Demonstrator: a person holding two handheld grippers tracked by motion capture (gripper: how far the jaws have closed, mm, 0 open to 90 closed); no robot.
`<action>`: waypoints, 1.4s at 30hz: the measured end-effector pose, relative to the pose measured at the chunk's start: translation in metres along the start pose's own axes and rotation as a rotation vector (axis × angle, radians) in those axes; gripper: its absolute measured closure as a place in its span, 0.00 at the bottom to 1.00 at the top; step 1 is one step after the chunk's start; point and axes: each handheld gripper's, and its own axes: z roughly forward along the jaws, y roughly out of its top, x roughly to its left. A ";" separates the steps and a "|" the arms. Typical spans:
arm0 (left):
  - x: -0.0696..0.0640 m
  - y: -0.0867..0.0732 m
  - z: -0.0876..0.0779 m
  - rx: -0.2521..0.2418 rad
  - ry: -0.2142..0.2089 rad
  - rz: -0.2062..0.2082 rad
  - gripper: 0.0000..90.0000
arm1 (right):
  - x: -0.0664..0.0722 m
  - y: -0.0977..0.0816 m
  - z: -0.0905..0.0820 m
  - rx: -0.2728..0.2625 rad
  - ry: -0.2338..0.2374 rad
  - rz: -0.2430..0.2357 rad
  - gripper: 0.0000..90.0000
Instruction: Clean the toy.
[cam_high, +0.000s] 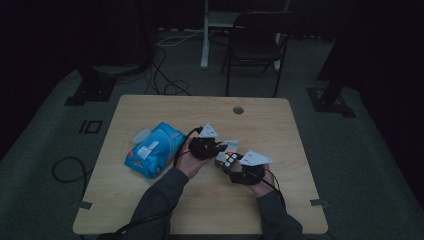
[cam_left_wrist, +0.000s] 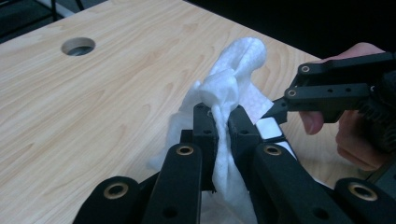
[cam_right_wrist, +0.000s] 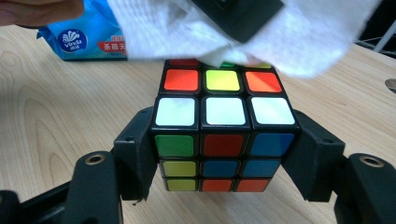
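Tool (cam_right_wrist: 224, 140) clamps cube (cam_right_wrist: 223, 135); wipe (cam_right_wrist: 299, 37) overhead, tissue pack (cam_right_wrist: 88, 37) behind.

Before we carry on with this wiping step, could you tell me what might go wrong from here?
1. The right gripper clamps the puzzle cube only by two side faces; pressure from above could turn or push it out.
2. The left gripper pinches just a twisted strand of the white wipe, which might slip free.
3. The loose wipe could snag on the cube's edges.
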 end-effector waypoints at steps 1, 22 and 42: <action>0.000 0.000 0.000 0.000 0.000 0.000 0.95 | 0.000 0.000 0.000 0.000 0.000 0.000 0.38; -0.030 0.004 0.013 0.025 -0.140 0.055 0.96 | -0.002 0.000 -0.002 -0.008 -0.008 0.004 0.39; 0.001 -0.003 -0.006 0.003 0.020 -0.002 0.96 | -0.003 0.000 -0.004 -0.013 -0.016 0.005 0.39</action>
